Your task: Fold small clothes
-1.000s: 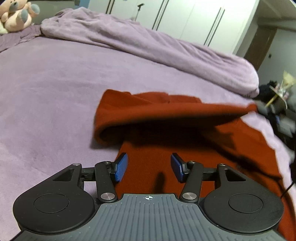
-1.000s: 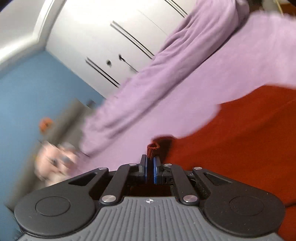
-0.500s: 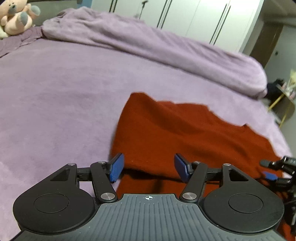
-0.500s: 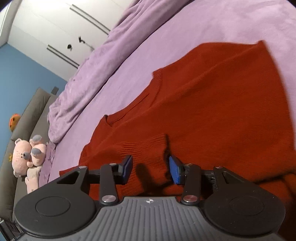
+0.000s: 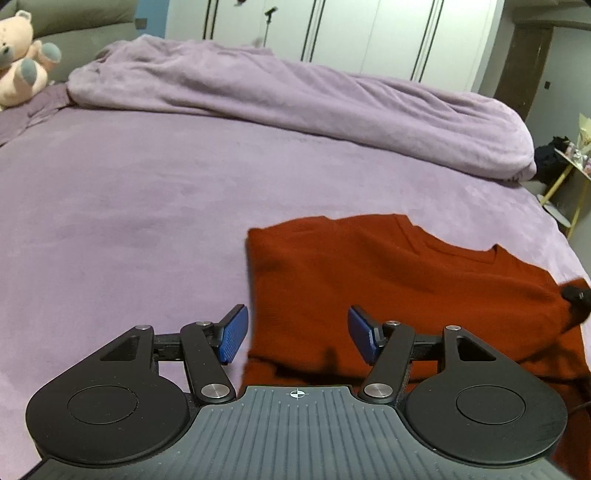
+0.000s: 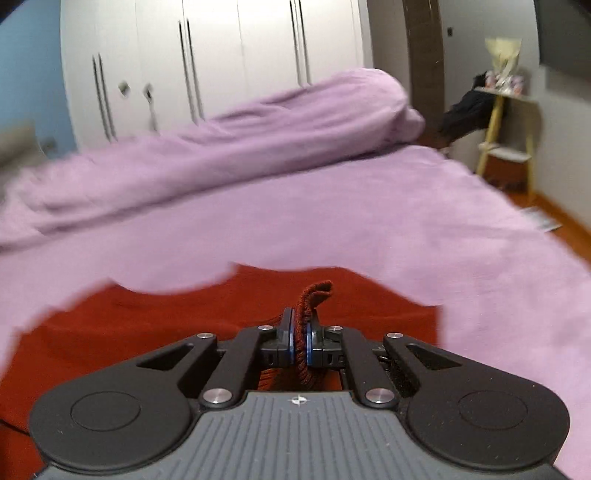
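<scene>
Left wrist view: left gripper hangs open above the near left edge of a red knit sweater, blue pads well apart, nothing pinched between them. The sweater lies on the purple bed, a folded layer on top, V-neck toward the far side. A bunched purple duvet runs along the far edge of the bed. A pink teddy bear sits at far left; white wardrobe doors stand behind. A dark part, apparently the right gripper, shows at the sweater's right edge.

Right wrist view, somewhat blurred: right gripper is clamped on a bunched fold of the sweater; a ribbed tuft sticks up past the pads. Red fabric spreads below and to the left, on the bed. A yellow-legged side table stands at far right.
</scene>
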A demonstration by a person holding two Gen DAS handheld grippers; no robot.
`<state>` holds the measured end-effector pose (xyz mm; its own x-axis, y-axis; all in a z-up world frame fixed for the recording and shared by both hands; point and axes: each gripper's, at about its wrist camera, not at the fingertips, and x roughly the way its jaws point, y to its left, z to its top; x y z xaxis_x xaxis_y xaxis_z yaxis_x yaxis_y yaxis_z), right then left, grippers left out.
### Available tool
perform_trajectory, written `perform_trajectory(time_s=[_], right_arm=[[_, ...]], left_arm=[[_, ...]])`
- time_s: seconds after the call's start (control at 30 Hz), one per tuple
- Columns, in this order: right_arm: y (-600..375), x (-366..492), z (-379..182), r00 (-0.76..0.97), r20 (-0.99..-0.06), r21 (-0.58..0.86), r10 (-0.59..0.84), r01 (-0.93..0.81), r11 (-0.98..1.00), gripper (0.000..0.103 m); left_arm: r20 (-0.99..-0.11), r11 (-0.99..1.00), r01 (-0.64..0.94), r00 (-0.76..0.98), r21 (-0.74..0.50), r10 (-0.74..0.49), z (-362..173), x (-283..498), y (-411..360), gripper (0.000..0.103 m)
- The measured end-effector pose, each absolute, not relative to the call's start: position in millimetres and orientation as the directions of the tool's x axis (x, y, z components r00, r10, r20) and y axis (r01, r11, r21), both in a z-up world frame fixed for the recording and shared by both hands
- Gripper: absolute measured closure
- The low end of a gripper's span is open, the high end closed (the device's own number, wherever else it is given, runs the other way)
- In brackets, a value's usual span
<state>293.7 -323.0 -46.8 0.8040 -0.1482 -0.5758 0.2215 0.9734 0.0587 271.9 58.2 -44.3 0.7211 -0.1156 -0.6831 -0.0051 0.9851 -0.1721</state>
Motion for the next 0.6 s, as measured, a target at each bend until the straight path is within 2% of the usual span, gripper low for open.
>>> perform_trajectory(time_s=[0.1, 0.2, 0.3, 0.37, 0.43, 0.53, 0.6], right_arm=[[-335, 294, -57, 0.782, -0.605, 0.035, -0.15, 0.214, 0.976, 0.098], [-342, 288, -57, 0.799, -0.585, 0.052, -0.143, 0.213, 0.976, 0.098], [-337, 287, -59, 0.803, -0.544, -0.048, -0.241, 0.257, 0.965, 0.099], [-337, 295, -67, 0.772, -0.584, -0.065, -0.251, 0.263, 0.963, 0.098], [-342, 302, -72, 0.735, -0.632, -0.062, -0.243, 0.265, 0.962, 0.097], [-348, 296, -62, 0.736, -0.609, -0.046, -0.294, 0.337, 0.94, 0.097], [-344, 291, -52, 0.769, -0.58, 0.006, -0.269, 0.334, 0.942, 0.096]], left_arm=[[-0.701, 0.988, 0.026, 0.703, -0.151, -0.125, -50, 285, 42, 0.041], [-0.721, 0.992, 0.043, 0.683, -0.121, -0.117, -56, 294, 28, 0.042], [-0.717, 0.992, 0.052, 0.686, -0.118, -0.121, -56, 297, 22, 0.04], [-0.723, 0.992, 0.056, 0.68, -0.11, -0.119, -58, 299, 19, 0.04], [-0.739, 0.994, 0.059, 0.665, -0.089, -0.106, -63, 301, 17, 0.04], [-0.732, 0.995, 0.073, 0.675, -0.067, -0.099, -60, 297, 16, 0.041], [-0.707, 0.994, 0.076, 0.699, -0.077, -0.109, -55, 293, 16, 0.041]])
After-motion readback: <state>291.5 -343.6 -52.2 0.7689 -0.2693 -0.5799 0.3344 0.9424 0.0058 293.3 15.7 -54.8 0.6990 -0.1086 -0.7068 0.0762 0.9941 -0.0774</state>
